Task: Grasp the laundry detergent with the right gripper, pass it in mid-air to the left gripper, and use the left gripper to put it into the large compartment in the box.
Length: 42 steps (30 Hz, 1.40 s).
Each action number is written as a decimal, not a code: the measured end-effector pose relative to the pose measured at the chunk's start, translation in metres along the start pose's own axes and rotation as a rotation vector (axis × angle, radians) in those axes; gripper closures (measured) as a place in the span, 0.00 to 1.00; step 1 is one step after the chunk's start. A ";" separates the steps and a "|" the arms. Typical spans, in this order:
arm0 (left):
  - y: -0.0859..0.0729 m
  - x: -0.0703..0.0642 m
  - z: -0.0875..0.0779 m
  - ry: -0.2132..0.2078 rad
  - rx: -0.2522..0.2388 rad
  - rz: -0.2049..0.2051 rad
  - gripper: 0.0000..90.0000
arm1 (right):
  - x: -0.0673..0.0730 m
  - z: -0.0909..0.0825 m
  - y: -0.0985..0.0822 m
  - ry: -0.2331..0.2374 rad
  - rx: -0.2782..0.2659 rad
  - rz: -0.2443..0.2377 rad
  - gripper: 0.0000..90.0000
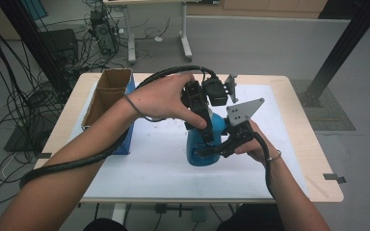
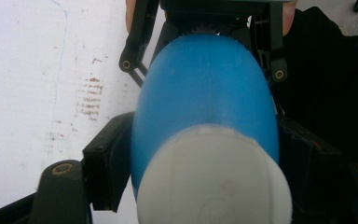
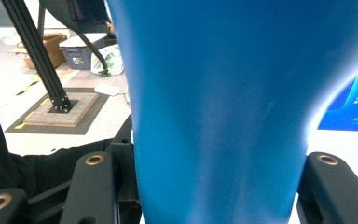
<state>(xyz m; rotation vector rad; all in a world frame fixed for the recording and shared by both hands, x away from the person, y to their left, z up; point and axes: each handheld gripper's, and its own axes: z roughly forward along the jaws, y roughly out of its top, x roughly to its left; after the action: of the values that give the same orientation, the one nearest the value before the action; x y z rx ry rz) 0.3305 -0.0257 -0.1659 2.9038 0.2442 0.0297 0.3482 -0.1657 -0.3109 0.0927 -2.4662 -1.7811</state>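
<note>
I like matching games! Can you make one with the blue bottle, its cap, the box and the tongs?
Things:
1. bottle
2. cap
3. cardboard box
4. right tongs

Descriptions:
A. white, on top of the bottle
B. open, at the left side of the table
C. blue, standing on the white sheet
D. black, clamped on the bottle low down

Pairs: 1-C, 2-A, 3-B, 4-D
</note>
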 end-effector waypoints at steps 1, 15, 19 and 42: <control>0.000 0.000 0.000 -0.001 -0.002 0.000 0.36 | 0.000 0.000 0.000 -0.002 0.000 0.000 0.48; 0.000 0.001 -0.001 0.001 0.006 0.001 0.41 | 0.000 0.001 0.000 0.004 -0.001 -0.003 0.48; 0.000 0.000 -0.001 0.003 0.002 -0.015 0.42 | 0.000 0.001 0.001 0.005 0.000 -0.008 0.48; 0.000 -0.003 -0.002 0.021 0.005 0.000 0.42 | 0.001 0.001 0.001 -0.004 0.000 -0.013 0.48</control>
<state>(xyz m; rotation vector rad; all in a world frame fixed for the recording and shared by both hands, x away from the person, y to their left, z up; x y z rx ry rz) 0.3278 -0.0261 -0.1640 2.9100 0.2477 0.0599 0.3471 -0.1650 -0.3102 0.1050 -2.4744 -1.7878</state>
